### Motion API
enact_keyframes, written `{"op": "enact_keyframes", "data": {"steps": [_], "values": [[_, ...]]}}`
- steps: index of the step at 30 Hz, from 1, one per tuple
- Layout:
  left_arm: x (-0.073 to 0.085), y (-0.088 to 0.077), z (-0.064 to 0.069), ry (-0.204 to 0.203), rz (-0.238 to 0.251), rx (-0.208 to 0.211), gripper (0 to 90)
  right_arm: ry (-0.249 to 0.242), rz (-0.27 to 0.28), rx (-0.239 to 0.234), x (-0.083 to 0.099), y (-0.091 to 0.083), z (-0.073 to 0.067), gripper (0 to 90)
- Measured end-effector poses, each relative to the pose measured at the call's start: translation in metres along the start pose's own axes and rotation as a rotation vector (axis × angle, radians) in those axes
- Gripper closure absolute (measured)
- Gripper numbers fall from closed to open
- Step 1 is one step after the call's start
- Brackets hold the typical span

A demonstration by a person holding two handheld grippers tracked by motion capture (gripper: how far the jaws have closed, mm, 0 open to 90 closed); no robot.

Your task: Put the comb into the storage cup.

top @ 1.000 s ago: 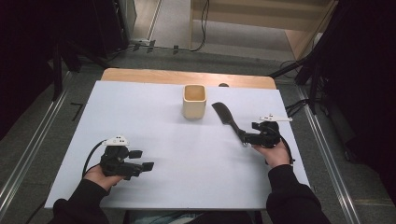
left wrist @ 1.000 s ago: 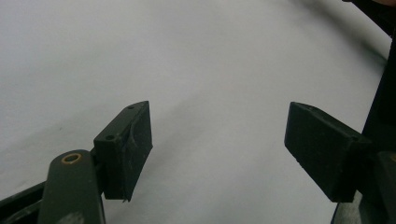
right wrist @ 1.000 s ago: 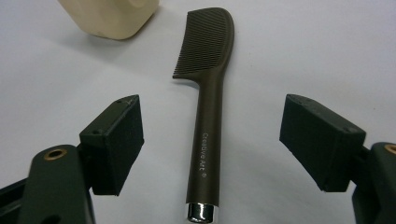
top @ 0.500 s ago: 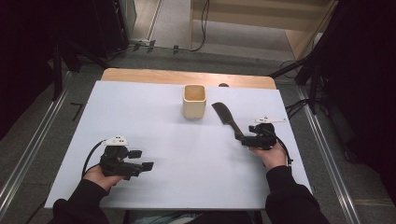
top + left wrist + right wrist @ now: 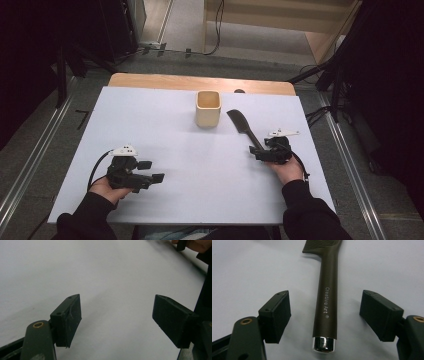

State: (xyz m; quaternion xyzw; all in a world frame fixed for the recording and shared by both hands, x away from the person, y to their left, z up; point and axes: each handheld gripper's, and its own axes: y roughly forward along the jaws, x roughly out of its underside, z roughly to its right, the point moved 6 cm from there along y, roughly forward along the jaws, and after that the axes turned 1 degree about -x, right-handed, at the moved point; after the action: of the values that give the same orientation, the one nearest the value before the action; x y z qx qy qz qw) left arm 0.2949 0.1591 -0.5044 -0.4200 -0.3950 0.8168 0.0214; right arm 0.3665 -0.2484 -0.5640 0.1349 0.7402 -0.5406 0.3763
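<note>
Your square wooden cup [image 5: 208,108] at twelve o'clock stands upright, and its inside looks empty. The dark ribbed brush [image 5: 243,127] lies at two o'clock, its smooth handle with chrome cap [image 5: 324,343] between your right gripper [image 5: 324,315] pads, untouched; those jaws have just been closing slightly. Your left gripper [image 5: 117,320] gapes over bare white table [image 5: 200,175] at eight o'clock.

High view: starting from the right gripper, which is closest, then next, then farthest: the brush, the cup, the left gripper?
From the right gripper:
1. Brush, its handle between the open fingers.
2. Cup, farther back, toward the middle.
3. Left gripper, across the table.
</note>
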Motion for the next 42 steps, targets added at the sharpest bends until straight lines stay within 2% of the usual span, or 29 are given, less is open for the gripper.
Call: {"op": "enact_keyframes", "data": {"steps": [4, 8, 13, 17, 26, 32, 42], "values": [[0.0, 0.0, 0.0, -0.001, 0.0, 0.0, 23.9, -0.031, 0.007, 0.024, 0.001, 0.001, -0.001, 26.3], [0.0, 0.0, 0.0, -0.002, 0.001, 0.001, 23.9, -0.046, 0.005, 0.079, 0.002, 0.001, -0.002, 30.6], [0.0, 0.0, 0.0, -0.003, 0.001, -0.001, 23.9, -0.037, 0.012, 0.083, 0.003, 0.0, -0.003, 38.4], [0.0, 0.0, 0.0, -0.003, 0.0, -0.001, 23.9, -0.05, 0.017, 0.079, 0.003, -0.001, -0.007, 49.7], [0.0, 0.001, 0.0, -0.001, 0.001, 0.0, 23.9, -0.04, 0.024, 0.09, 0.002, 0.001, -0.011, 65.8], [0.0, 0.0, 0.0, -0.003, 0.003, 0.002, 23.9, -0.026, 0.027, 0.089, 0.0, 0.002, -0.012, 69.4], [0.0, 0.0, 0.0, -0.002, 0.005, 0.002, 23.9, 0.002, 0.01, 0.076, -0.002, 0.002, -0.011, 70.1]]}}
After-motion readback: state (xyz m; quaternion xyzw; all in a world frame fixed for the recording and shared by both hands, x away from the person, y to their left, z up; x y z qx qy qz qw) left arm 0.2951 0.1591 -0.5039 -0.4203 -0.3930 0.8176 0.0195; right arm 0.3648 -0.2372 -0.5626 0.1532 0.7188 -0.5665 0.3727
